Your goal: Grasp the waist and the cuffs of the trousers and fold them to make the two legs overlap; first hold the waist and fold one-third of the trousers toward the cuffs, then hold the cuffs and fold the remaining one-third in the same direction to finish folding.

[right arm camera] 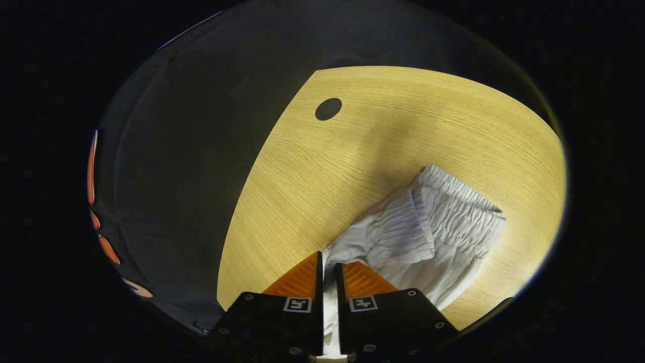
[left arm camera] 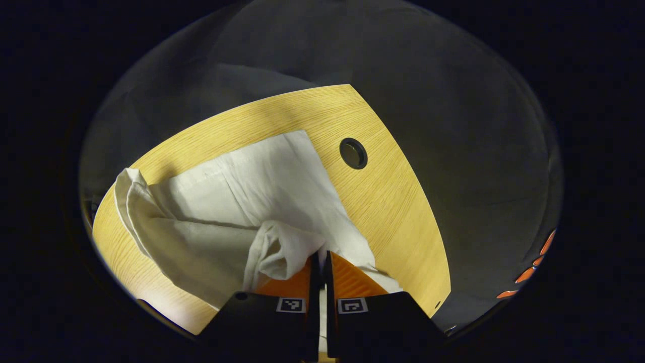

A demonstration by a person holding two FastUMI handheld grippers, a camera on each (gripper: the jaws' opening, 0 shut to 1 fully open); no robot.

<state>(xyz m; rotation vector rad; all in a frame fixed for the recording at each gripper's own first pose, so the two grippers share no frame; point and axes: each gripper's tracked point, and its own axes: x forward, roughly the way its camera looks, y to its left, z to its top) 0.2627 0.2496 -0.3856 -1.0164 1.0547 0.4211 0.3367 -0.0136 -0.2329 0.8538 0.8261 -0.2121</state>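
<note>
Left gripper pinching white trousers at lower centre; right gripper likewise, on wooden table.

We count one pair of white trousers, one wooden table, one round hole in it, two grippers, left gripper, right gripper.

You have a light wood-grain table with a round cable hole near its edge. Behind it hangs the dark cloth wall. Light falls brightly on the tabletop.
</note>
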